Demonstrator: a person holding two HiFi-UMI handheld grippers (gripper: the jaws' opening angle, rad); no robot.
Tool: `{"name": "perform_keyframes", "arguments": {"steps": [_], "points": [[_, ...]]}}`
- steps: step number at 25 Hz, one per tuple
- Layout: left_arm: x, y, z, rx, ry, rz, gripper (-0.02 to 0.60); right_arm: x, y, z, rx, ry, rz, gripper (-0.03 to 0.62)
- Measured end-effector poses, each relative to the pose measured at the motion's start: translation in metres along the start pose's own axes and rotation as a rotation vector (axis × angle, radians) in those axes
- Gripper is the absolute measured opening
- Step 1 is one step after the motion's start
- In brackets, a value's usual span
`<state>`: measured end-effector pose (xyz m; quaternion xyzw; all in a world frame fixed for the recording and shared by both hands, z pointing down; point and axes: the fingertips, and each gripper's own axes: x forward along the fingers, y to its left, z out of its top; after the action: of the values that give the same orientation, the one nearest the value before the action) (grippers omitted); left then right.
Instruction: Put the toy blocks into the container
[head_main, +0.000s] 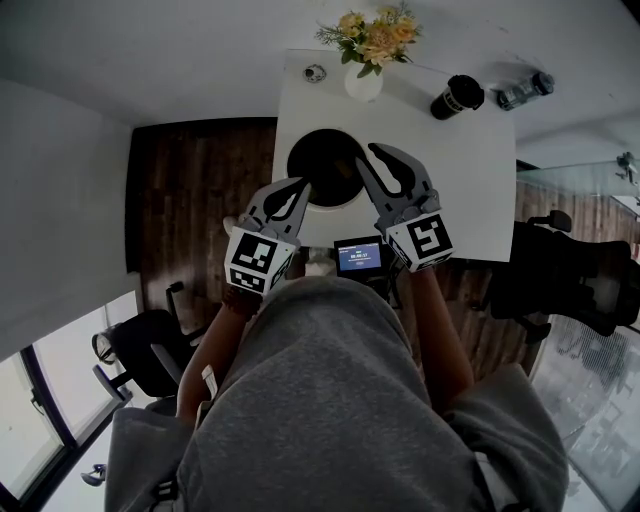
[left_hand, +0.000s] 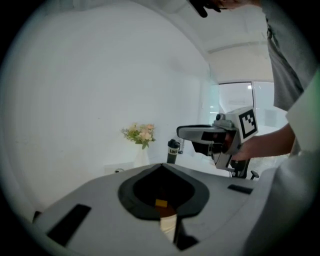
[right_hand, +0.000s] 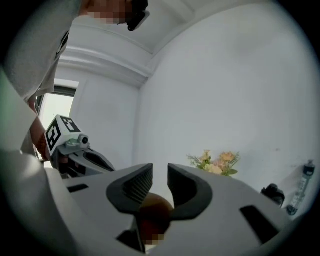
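Note:
A round container (head_main: 345, 201), dark inside with a white rim, stands on the white table (head_main: 470, 180). Both grippers hover over it, held by the person. My left gripper (head_main: 303, 184) is above the container's left rim, its fingertips together and nothing in them. Through its jaw loop in the left gripper view I see a small yellow block (left_hand: 161, 203) lying inside the container (left_hand: 169, 226). My right gripper (head_main: 372, 151) is over the right rim. Its jaws (right_hand: 160, 176) stand a narrow gap apart with nothing between the pads; the brown inside of the container (right_hand: 152, 212) shows below them.
At the table's far edge stand a vase of flowers (head_main: 365, 48), a black tumbler (head_main: 457, 97), a clear bottle (head_main: 523, 90) and a small round object (head_main: 315, 72). A small device with a lit screen (head_main: 358, 256) sits at the near edge. Office chairs (head_main: 560, 275) stand on the dark floor.

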<state>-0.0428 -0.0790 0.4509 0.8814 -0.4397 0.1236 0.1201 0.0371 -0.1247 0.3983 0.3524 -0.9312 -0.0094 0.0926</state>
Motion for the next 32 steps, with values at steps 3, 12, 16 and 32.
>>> {"name": "perform_keyframes", "arguments": {"steps": [3,12,16,32], "points": [[-0.003,0.001,0.022,0.052,-0.074,0.028,0.003,-0.001,0.002,0.010,-0.038,-0.009,-0.008,0.092],[-0.011,-0.002,0.064,0.191,-0.190,0.121,0.003,-0.005,0.008,0.026,-0.034,-0.063,-0.050,0.057],[-0.011,-0.003,0.063,0.195,-0.190,0.135,0.003,-0.009,0.011,0.026,-0.031,-0.060,-0.053,0.038],[-0.007,0.003,0.051,0.145,-0.160,0.150,0.003,-0.015,0.025,-0.003,-0.058,0.033,-0.020,0.003]]}}
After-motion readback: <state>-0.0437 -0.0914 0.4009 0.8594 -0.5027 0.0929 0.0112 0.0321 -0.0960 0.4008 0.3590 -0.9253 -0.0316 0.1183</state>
